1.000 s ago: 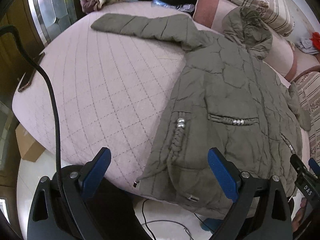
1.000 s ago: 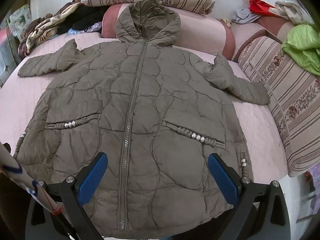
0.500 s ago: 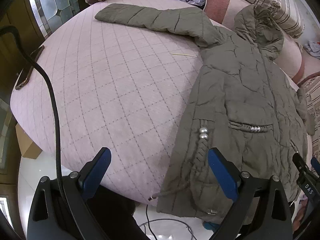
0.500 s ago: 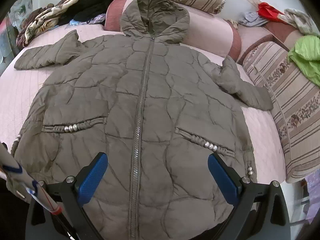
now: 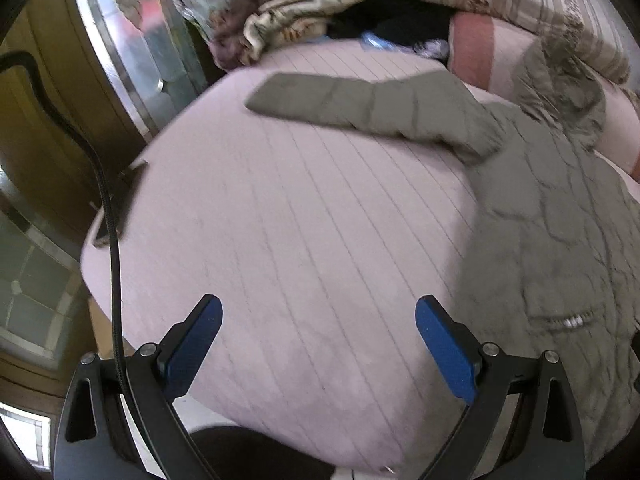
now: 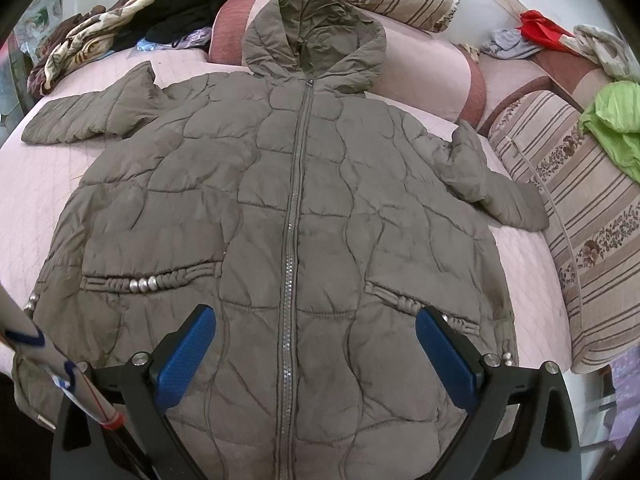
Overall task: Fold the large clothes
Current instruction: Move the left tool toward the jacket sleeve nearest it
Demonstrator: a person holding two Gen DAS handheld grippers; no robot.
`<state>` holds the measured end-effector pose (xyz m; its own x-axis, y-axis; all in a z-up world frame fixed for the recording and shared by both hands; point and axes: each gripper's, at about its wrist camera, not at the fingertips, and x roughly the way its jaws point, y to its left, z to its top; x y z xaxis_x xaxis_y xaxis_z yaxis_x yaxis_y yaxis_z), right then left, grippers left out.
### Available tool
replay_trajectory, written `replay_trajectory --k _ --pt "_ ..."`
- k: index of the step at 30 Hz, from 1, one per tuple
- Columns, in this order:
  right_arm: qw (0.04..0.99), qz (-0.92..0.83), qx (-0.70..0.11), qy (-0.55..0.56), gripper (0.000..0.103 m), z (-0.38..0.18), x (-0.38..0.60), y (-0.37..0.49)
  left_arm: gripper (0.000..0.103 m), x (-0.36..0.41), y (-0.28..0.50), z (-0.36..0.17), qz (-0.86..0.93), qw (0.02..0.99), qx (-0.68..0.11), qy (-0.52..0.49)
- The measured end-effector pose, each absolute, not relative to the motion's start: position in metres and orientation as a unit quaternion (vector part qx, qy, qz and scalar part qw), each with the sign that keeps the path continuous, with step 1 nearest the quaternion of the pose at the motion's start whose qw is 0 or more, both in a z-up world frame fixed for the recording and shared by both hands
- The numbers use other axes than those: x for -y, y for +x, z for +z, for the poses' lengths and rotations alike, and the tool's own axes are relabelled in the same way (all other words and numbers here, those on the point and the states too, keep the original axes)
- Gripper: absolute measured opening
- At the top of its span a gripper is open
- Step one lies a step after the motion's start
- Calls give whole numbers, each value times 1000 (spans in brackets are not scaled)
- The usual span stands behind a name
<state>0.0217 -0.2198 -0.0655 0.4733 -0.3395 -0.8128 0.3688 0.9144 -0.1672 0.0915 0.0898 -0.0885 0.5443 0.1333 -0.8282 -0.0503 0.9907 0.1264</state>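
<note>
A grey-green quilted coat (image 6: 304, 240) lies flat on the pink bed (image 5: 280, 220), front up and zipped. Its hood (image 6: 316, 40) rests against a pink bolster (image 6: 420, 76) at the head of the bed. Both sleeves are spread out to the sides; one sleeve (image 5: 360, 108) stretches across the bare quilt in the left wrist view, which is blurred. Beaded pockets (image 6: 148, 282) sit on either side of the zip (image 6: 294, 220).

The right gripper (image 6: 316, 354) hovers above the coat's lower hem, centred on the zip, its blue fingers (image 6: 186, 356) spread wide and holding nothing. The left gripper (image 5: 318, 346) hangs over the bare bed beside the coat's edge, its fingers (image 5: 192, 350) also spread apart and empty. A black cable (image 5: 108, 220) runs up along its left side.

A heap of clothes (image 6: 100, 44) lies at the far corner of the bed. Striped cushions (image 6: 580, 220) line the right side, with a green cloth (image 6: 616, 124) on top.
</note>
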Motion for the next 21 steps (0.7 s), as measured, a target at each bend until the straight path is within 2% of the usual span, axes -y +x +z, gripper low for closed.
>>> replay_trajectory --k 6,21 --pt "855 -207 -474 19 102 -70 221 31 98 -112 110 -74 86 893 -440 45" --pt "847 -214 -487 21 102 -87 226 46 98 -152 149 -71 135 900 -414 19"
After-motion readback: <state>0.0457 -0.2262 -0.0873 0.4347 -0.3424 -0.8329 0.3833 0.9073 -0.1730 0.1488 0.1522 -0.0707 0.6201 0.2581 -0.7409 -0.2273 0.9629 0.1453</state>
